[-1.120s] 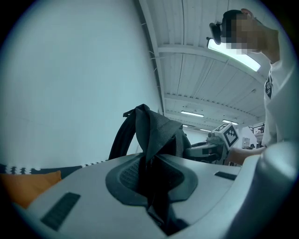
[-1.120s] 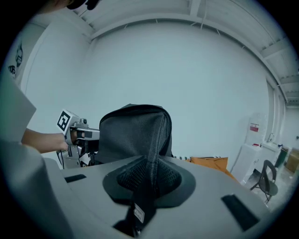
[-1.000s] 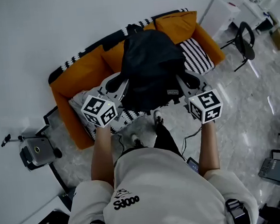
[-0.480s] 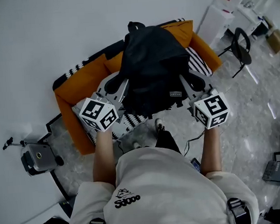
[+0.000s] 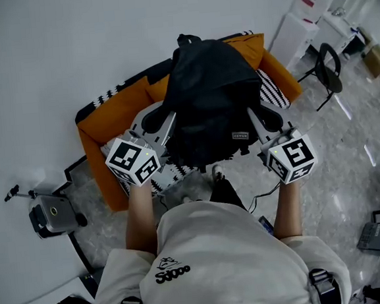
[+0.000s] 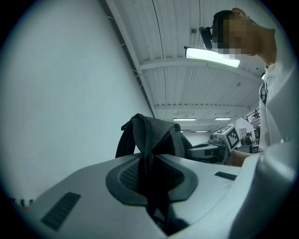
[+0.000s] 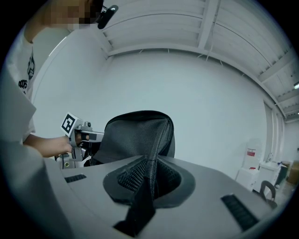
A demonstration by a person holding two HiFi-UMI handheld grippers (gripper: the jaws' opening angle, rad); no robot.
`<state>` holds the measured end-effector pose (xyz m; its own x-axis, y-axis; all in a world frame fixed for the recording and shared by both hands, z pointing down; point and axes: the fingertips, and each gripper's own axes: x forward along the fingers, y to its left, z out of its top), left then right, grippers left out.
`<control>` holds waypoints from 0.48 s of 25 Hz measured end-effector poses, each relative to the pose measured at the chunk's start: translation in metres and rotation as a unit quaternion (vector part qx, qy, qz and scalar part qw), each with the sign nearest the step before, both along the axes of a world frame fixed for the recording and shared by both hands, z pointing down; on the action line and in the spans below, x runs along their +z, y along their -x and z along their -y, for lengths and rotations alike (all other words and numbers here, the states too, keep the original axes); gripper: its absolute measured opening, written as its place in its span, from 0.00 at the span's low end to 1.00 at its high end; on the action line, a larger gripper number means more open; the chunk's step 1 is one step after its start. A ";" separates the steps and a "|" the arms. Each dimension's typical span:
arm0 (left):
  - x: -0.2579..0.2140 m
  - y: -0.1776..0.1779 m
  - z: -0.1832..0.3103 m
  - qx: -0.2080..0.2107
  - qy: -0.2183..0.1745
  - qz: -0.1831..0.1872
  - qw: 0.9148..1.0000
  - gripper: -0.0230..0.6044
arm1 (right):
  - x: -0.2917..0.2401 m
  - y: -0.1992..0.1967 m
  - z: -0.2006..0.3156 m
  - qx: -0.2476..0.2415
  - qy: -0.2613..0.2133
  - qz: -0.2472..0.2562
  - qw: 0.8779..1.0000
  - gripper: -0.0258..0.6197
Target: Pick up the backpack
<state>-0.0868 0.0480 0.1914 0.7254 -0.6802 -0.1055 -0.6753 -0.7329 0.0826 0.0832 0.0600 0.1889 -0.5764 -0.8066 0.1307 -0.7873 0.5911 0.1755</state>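
A black backpack (image 5: pixel 208 100) hangs in the air in front of the person, lifted off the orange sofa (image 5: pixel 116 105). My left gripper (image 5: pixel 169 125) is shut on the bag's left side, with dark fabric (image 6: pixel 152 154) pinched between its jaws. On the bag's right side, my right gripper (image 5: pixel 252 119) is shut on a black strap (image 7: pixel 149 182) that runs through its jaws. In the right gripper view the backpack (image 7: pixel 135 135) rises just beyond the jaws, with the left gripper's marker cube (image 7: pixel 70 123) behind it.
The sofa carries black-and-white patterned cushions (image 5: pixel 273 84) and stands against a white wall. A small grey device (image 5: pixel 50 213) sits on the floor at left. A black chair (image 5: pixel 328 63) and white boxes (image 5: pixel 303 12) stand at the right.
Both grippers have risen with the backpack, which now hangs higher over the sofa and covers more of its back cushions.
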 end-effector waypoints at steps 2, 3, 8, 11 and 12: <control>-0.001 -0.001 -0.001 -0.001 0.002 0.003 1.000 0.13 | -0.001 -0.001 0.000 0.000 0.003 -0.001 1.000 0.15; -0.001 -0.001 -0.001 -0.003 0.002 0.004 1.000 0.12 | 0.000 -0.001 0.001 0.000 0.004 -0.002 1.000 0.15; -0.002 -0.001 -0.001 -0.013 -0.006 0.016 1.000 0.12 | 0.001 0.001 0.005 0.000 0.005 -0.004 1.000 0.14; -0.002 0.000 -0.001 -0.017 -0.006 0.019 1.000 0.12 | 0.003 0.002 0.007 0.000 0.008 -0.003 1.000 0.14; -0.001 0.000 0.000 -0.018 -0.004 0.019 1.000 0.12 | 0.004 0.002 0.007 -0.001 0.009 -0.004 1.000 0.14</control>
<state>-0.0867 0.0483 0.1900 0.7034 -0.7058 -0.0843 -0.7043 -0.7080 0.0510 0.0807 0.0527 0.1926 -0.5765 -0.8034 0.1493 -0.7850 0.5952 0.1717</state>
